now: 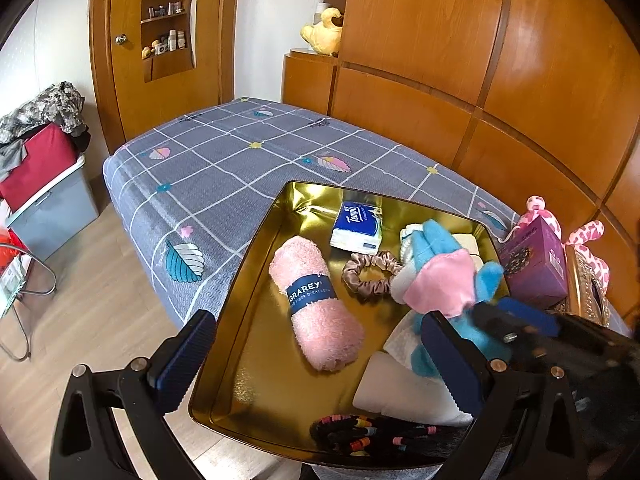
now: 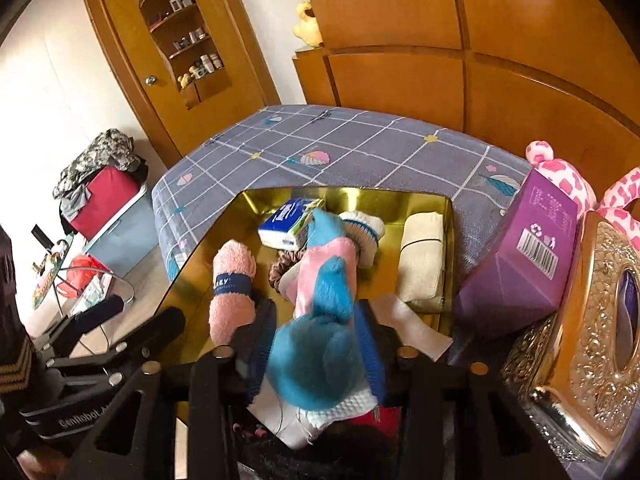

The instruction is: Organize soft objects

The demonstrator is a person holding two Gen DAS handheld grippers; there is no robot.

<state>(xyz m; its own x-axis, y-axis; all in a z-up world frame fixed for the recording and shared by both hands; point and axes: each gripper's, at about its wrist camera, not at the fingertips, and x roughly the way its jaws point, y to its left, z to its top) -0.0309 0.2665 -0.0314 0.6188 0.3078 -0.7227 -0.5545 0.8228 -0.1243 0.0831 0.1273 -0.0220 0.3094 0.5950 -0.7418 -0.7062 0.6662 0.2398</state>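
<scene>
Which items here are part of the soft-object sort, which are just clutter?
In play: gold tray; pink rolled towel; blue-pink plush sock in right claw; scrunchie; tissue pack.

Lying about: purple box; ornate tissue box; yellow plush; grey bin.

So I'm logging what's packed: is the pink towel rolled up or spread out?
Rolled up. The pink towel lies in the gold tray as a tight roll with a blue band around its middle.
</scene>
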